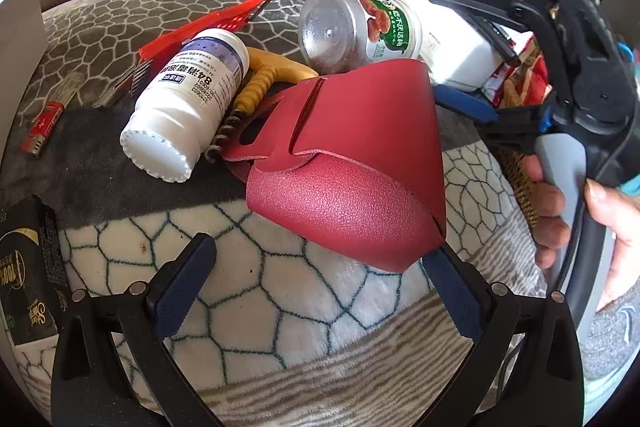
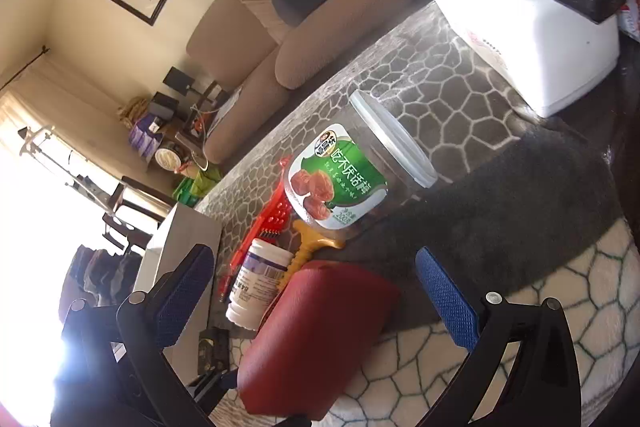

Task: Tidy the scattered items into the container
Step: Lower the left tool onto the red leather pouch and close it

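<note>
- The left tongs [image 1: 320,259] are wide open around the near corner of the red pouch [image 1: 352,163], ready to pinch it.
- The right tongs [image 2: 320,287] are wide open too, holding nothing, above the pouch.
- The pouch lies on the worktop [image 1: 280,307] beside the white bottle [image 1: 188,103].

In the left wrist view the leather pouch [image 1: 352,163] lies on the patterned blanket [image 1: 280,307] just before the left gripper [image 1: 320,275], nearest its right finger [image 1: 452,291]. Behind and left of the pouch the white bottle [image 1: 188,99] lies on its side, the corkscrew [image 1: 256,91] between the two. Farther back the jar [image 1: 356,27] lies tipped beside the white box [image 1: 452,43], the comb [image 1: 212,23] to its left, and the lighter [image 1: 42,127] far left.
</note>
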`<action>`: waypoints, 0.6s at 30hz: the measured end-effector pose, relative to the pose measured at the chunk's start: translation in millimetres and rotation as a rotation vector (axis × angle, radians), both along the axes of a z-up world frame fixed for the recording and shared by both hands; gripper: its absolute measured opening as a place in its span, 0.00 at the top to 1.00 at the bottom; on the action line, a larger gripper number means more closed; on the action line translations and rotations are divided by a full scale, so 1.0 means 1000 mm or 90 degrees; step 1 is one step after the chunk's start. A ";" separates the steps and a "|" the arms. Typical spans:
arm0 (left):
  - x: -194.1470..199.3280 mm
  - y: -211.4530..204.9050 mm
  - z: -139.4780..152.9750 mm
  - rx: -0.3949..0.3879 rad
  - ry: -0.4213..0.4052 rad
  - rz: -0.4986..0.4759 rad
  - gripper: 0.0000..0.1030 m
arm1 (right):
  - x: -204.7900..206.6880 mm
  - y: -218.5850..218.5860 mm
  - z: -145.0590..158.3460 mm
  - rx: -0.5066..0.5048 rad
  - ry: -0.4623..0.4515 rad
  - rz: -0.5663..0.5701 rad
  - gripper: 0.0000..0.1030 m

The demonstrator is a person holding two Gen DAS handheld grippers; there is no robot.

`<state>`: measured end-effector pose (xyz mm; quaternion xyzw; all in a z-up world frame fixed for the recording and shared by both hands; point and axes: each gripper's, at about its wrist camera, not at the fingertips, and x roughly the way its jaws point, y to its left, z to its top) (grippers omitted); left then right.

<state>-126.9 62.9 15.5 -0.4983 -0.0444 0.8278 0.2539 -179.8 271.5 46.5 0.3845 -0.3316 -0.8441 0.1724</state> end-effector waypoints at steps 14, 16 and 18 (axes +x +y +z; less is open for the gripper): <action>0.055 -0.022 0.007 -0.010 -0.018 -0.092 0.00 | 0.045 -0.069 -0.006 -0.035 -0.059 0.233 0.00; 0.072 -0.028 0.009 -0.019 -0.015 -0.110 0.00 | 0.066 -0.080 -0.003 -0.020 -0.056 0.226 0.00; 0.088 -0.035 0.011 -0.028 -0.015 -0.115 0.00 | 0.082 -0.091 -0.002 -0.014 -0.068 0.225 0.00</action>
